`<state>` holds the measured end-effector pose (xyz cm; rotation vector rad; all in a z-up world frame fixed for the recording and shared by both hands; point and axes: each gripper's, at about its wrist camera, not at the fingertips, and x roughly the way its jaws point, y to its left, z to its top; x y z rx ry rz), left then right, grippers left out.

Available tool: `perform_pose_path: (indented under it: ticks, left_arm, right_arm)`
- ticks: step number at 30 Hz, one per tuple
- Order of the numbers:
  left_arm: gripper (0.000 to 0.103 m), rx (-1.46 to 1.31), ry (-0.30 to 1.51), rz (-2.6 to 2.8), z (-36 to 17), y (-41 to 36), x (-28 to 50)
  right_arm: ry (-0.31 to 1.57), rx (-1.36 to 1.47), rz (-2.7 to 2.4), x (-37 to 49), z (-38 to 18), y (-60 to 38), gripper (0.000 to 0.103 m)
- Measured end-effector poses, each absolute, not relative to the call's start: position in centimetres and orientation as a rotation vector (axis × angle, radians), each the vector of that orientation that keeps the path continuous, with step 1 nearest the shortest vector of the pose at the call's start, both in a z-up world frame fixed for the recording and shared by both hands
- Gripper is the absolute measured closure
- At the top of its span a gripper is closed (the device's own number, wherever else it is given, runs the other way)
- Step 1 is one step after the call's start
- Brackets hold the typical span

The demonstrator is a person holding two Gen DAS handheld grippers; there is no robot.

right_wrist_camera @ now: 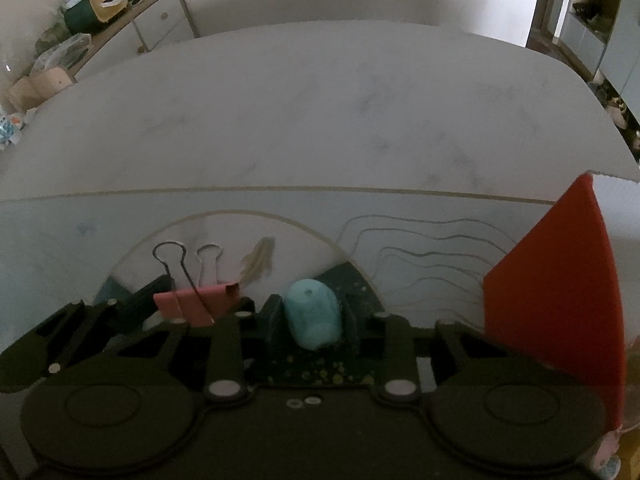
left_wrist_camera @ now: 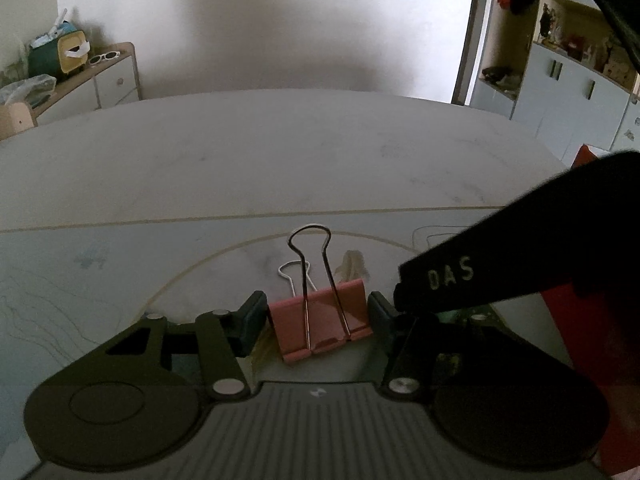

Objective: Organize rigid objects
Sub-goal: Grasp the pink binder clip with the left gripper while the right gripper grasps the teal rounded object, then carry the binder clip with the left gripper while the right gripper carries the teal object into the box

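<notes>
Gripping pink binder clip (left_wrist_camera: 320,320), rounded turquoise lump (right_wrist_camera: 314,314)

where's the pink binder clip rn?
The pink binder clip sits on the mat between the left gripper pads. In the right wrist view it lies left of the teal object inside the right gripper.

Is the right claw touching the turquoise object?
Touching. In the right wrist view both fingers of the right claw press the sides of the turquoise object, with no visible gap.

Dim room: plain white wall (left_wrist_camera: 260,20), low cabinet (left_wrist_camera: 108,76) far left, pale cupboards (left_wrist_camera: 568,92) right, possibly doorway between.
</notes>
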<state>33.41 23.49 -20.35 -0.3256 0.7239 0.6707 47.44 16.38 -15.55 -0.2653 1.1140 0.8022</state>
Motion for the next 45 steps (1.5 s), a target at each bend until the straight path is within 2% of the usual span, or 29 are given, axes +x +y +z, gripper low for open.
perform_pose_path:
  ticks: [23, 45]
  left_arm:
    - [0.048, -0.405, 0.761, 0.601, -18.2, 23.4, 29.8]
    - [0.048, -0.342, 0.685, 0.456, -8.8, 15.0, 29.6]
  right_arm:
    - [1.065, -0.154, 0.813, 43.9, -11.4, 11.5, 0.072]
    - [0.922, -0.01, 0.853, 43.1, -5.2, 0.9, 0.072]
